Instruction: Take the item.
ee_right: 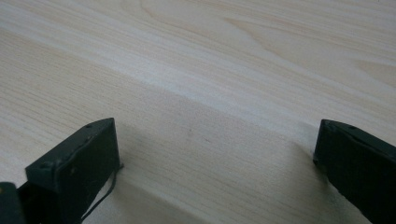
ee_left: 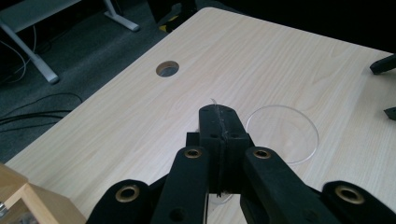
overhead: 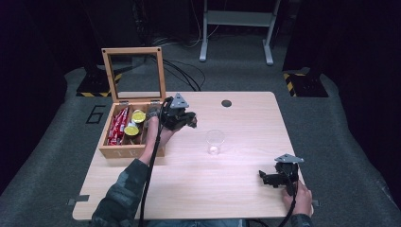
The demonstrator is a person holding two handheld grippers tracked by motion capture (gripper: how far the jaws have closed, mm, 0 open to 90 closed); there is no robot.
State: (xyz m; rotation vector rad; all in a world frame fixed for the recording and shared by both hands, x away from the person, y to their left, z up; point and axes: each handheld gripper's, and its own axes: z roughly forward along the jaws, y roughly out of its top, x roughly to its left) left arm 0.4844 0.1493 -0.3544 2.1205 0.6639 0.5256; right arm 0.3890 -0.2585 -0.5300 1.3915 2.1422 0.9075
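My left gripper (overhead: pixel 190 121) hovers over the table just right of the open wooden box (overhead: pixel 124 152). Its jaws are pressed together (ee_left: pixel 218 112), and a thin pale sliver (ee_left: pixel 213 100) pokes out past the tips; what it is I cannot tell. A clear plastic cup (overhead: pixel 215 141) stands upright mid-table, just ahead and to the right of those jaws (ee_left: pixel 283 134). Near the front right edge my right gripper (overhead: pixel 265 178) rests low, open (ee_right: pixel 217 154), with bare wood between its jaws. Its fingers (ee_left: pixel 384 64) show in the left gripper view at the right edge.
The box holds red packets (overhead: pixel 117 126) and yellow-lidded cups (overhead: pixel 132 128); its glass-paned lid (overhead: pixel 134 73) stands upright at the back. A round cable hole (overhead: pixel 226 103) sits near the table's far edge. Cables and a metal stand lie on the floor beyond.
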